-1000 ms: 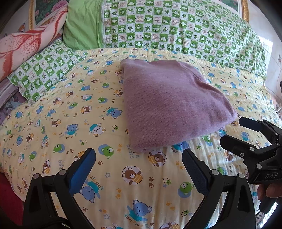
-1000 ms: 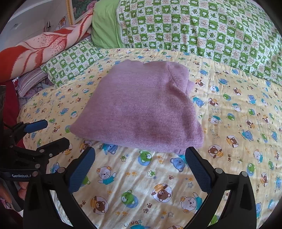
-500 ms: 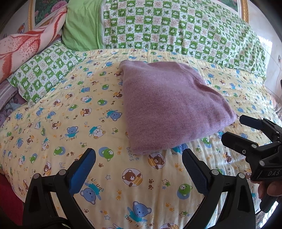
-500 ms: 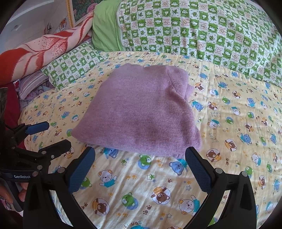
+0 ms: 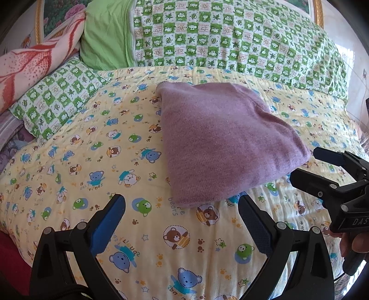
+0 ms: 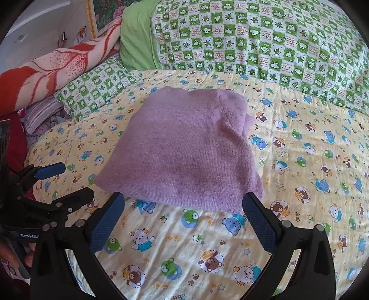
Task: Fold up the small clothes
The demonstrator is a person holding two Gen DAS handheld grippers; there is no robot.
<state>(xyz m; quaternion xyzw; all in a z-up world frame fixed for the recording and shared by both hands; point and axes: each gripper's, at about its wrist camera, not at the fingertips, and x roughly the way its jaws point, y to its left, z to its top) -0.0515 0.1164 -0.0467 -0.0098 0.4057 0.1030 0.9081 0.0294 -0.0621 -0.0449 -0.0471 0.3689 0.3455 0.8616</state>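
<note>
Hovering near folded purple sweater [image 6: 182, 157] on bear-print quilt [image 6: 299, 143]; left gripper [image 5: 182, 221], right gripper [image 6: 183, 221] both spread wide, empty. Fold looked finished; next likely tidy or set aside.

1. Under the folded purple garment [image 6: 182, 157], ahead of both grippers, the layers are hidden.
2. The hand [image 5: 355, 242] holding the right gripper [image 5: 302, 165] is cut by the frame edge.
3. The framed picture [image 6: 108, 13] far ahead is cropped.
</note>
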